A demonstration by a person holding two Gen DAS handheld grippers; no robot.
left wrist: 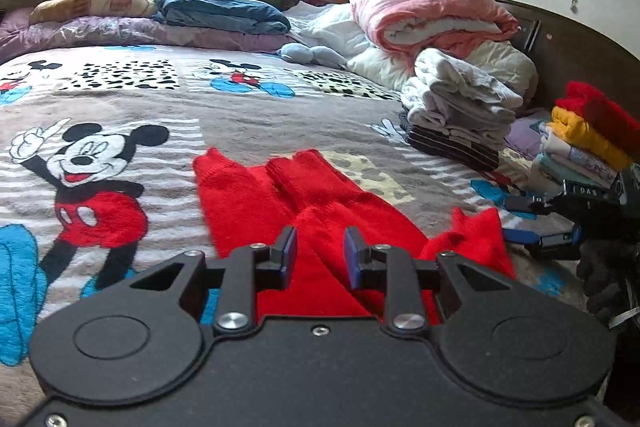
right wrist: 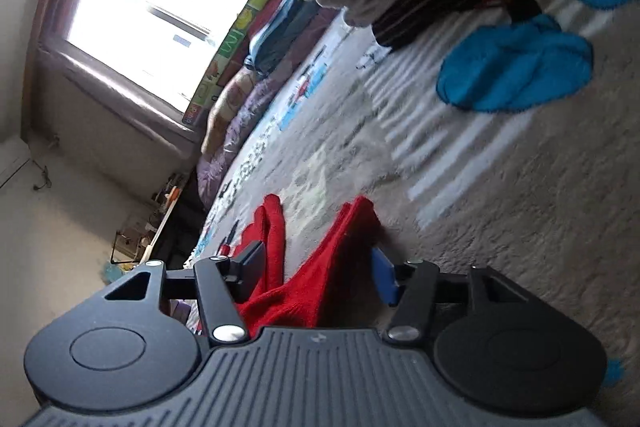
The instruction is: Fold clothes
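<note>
Seen from the left wrist, a red knitted garment point(left wrist: 304, 203) lies partly flattened on the cartoon-print bed cover point(left wrist: 240, 123), running from the middle of the frame down to the bottom centre. One corner stands lifted at lower right. At the right edge sit two stacks of folded clothes: a white and dark one point(left wrist: 460, 115), then a red, yellow and pastel one point(left wrist: 584, 139). So several items look finished, while this garment seems only begun.

The left tongs point(left wrist: 320, 255), bottom centre, are partly open over the red fabric, gripping nothing that shows.

In the tilted right wrist view, the right tongs point(right wrist: 316, 275) at bottom centre are wide open, with a raised fold of the red garment point(right wrist: 320, 275) between the fingers, not pinched.
</note>
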